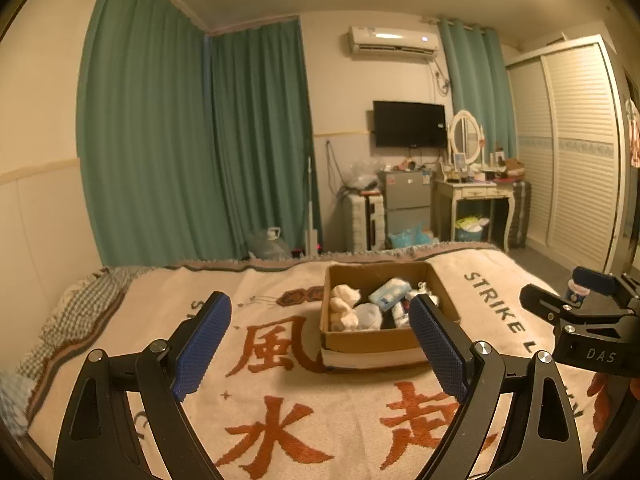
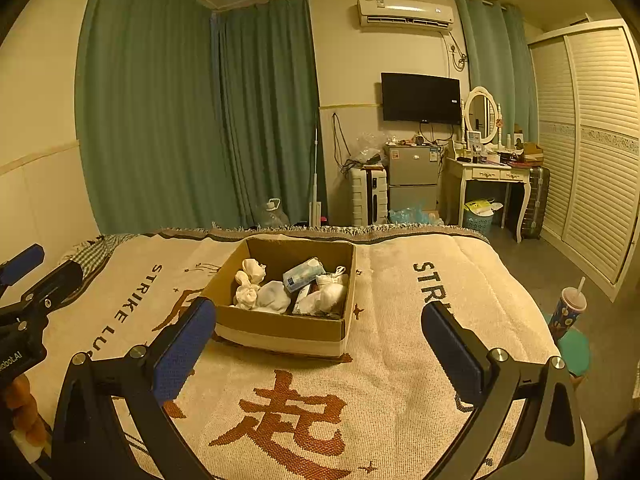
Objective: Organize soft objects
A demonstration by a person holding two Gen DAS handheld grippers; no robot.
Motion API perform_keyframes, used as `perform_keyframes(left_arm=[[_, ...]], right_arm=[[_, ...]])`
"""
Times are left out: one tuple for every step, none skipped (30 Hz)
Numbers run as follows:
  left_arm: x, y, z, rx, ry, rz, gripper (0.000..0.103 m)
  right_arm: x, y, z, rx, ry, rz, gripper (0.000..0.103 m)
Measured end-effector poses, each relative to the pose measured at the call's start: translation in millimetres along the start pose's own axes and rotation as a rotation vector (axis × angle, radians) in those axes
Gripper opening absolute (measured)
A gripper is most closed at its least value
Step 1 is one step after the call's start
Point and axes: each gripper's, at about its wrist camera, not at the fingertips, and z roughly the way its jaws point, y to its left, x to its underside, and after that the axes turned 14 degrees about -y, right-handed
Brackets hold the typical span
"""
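1. Lettering on the cream woven bed blanket (image 2: 400,360) reads "STRIKE" beside rust-red Chinese characters.
2. I see the brown cardboard box (image 2: 280,326) on it, holding white balled socks (image 2: 250,280) and a blue tissue pack (image 2: 303,274).
3. My left gripper (image 1: 320,344) gapes wide, empty.
4. My right gripper (image 2: 320,344) likewise; its body reads "DAS".

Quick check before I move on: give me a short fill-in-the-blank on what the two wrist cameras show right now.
1. The soft bundles lie inside an open ____ box on the bed blanket.
2. The left gripper and right gripper both have their fingers ____, holding nothing.
3. The curtains are ____ in colour.
4. On the wall above the TV hangs an ____.

Missing words: cardboard; open; green; air conditioner
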Motion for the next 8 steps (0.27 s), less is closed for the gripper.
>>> perform_keyframes(left_arm=[[-0.1, -0.1, -0.2, 0.000, -0.001, 0.000, 0.092], [-0.4, -0.1, -0.6, -0.001, -0.004, 0.000, 0.092], [-0.3, 0.0, -0.2, -0.001, -0.004, 0.000, 0.092], [-0.5, 0.0, -0.1, 0.000, -0.005, -0.001, 0.092], [-1.0, -0.4, -0.8, 0.000, -0.004, -0.003, 0.092], [-1.0, -0.6, -0.8, 0.000, -0.003, -0.003, 0.092], [-1.2, -1.1, -1.0, -0.002, -0.003, -0.003, 0.092], [-1.5, -1.6, -0.9, -0.001, -0.002, -0.001, 0.092]], right_arm=[[0.2, 0.2, 0.1, 0.001, 0.000, 0.000, 0.103], [0.2, 0.1, 0.2, -0.001, 0.001, 0.000, 0.103], [0.3, 0.2, 0.0, 0.000, 0.001, 0.000, 0.103], [0.4, 0.2, -0.3, 0.001, 0.000, 0.000, 0.103], [0.2, 0.0, 0.2, 0.000, 0.001, 0.000, 0.103], [0.3, 0.0, 0.1, 0.000, 0.001, 0.000, 0.103], [0.4, -0.1, -0.3, 0.001, 0.001, 0.001, 0.103], [0.1, -0.1, 0.1, -0.001, 0.001, 0.000, 0.103]])
